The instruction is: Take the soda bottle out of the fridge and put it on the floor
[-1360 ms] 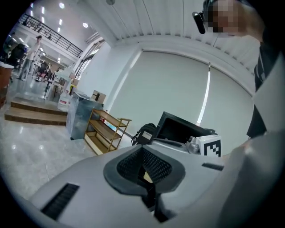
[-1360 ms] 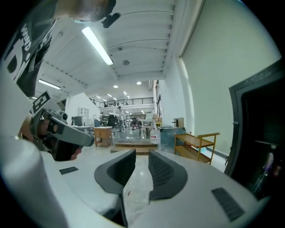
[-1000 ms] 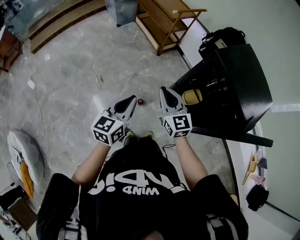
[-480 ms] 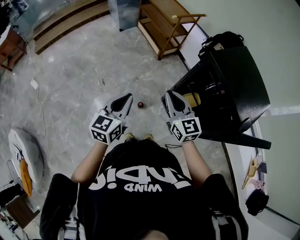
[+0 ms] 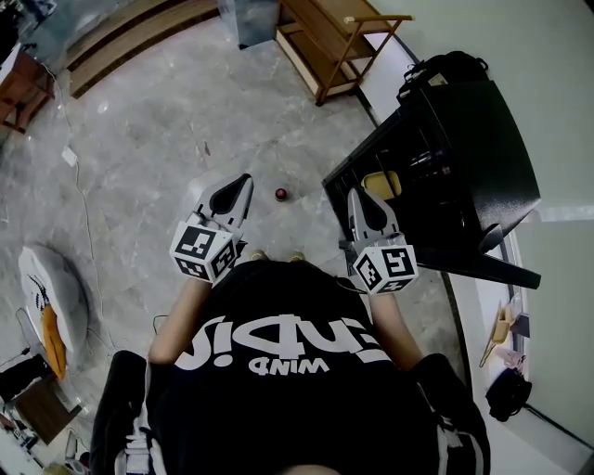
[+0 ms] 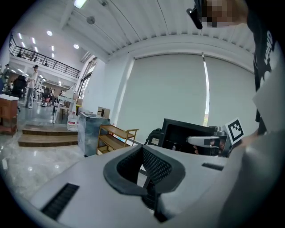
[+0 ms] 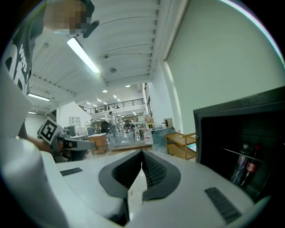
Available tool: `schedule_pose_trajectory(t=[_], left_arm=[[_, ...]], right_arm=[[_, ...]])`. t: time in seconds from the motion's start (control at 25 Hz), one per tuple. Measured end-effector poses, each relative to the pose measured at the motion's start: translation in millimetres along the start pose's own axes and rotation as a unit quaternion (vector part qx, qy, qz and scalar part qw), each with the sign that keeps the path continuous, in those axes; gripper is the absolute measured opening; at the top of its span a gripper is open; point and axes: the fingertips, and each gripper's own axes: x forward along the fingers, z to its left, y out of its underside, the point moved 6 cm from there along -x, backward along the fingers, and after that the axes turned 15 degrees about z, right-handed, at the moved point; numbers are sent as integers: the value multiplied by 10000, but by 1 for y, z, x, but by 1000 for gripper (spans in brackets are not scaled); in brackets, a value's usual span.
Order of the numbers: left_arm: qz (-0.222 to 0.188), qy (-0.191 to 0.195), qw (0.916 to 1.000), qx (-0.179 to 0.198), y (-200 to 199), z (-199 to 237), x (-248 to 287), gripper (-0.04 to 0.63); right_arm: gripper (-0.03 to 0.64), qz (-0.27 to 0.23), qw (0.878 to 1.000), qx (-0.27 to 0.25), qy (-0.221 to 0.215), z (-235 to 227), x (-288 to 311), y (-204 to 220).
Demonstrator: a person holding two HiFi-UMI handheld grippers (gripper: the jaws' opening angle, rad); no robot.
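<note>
The black fridge (image 5: 469,139) stands open at the right, its shelves facing me. In the right gripper view two dark soda bottles (image 7: 246,165) with red labels stand on a shelf inside the fridge (image 7: 240,133). My right gripper (image 5: 357,193) (image 7: 142,153) is shut and empty, just in front of the fridge opening, next to a yellow thing (image 5: 380,184) inside. My left gripper (image 5: 243,178) (image 6: 143,148) is also shut on nothing, held over the floor to the left. A small red-topped object (image 5: 280,193) stands on the floor between the two grippers.
The open fridge door (image 5: 464,269) juts out at my right. A wooden rack (image 5: 329,42) and a metal box (image 5: 249,17) stand ahead, steps (image 5: 121,42) beyond. A black bag (image 5: 445,67) lies behind the fridge. A white round object (image 5: 51,297) and a cable (image 5: 79,186) lie at the left.
My right gripper has swung to the right, closer to the fridge opening. The left gripper drifted slightly left and away from the body. Both stayed shut.
</note>
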Motion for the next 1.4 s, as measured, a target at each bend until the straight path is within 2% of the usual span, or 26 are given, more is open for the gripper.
schedule_pose_trajectory(t=[0.16, 0.52, 0.88, 1.4], left_arm=[[-137, -117, 9998, 115, -4, -1, -10, 6], [-267, -327, 9990, -132, -2, 2, -11, 6], [-222, -357, 9990, -179, 3, -3, -10, 6], [-189, -401, 9988, -223, 6, -3, -10, 6]], right_arm=[[23, -44, 9996, -155, 230, 9, 0, -2], [23, -75, 9995, -149, 261, 15, 5, 0], [21, -118, 9989, -112, 441, 8, 0, 1], [21, -188, 9988, -44, 460, 3, 0, -1]])
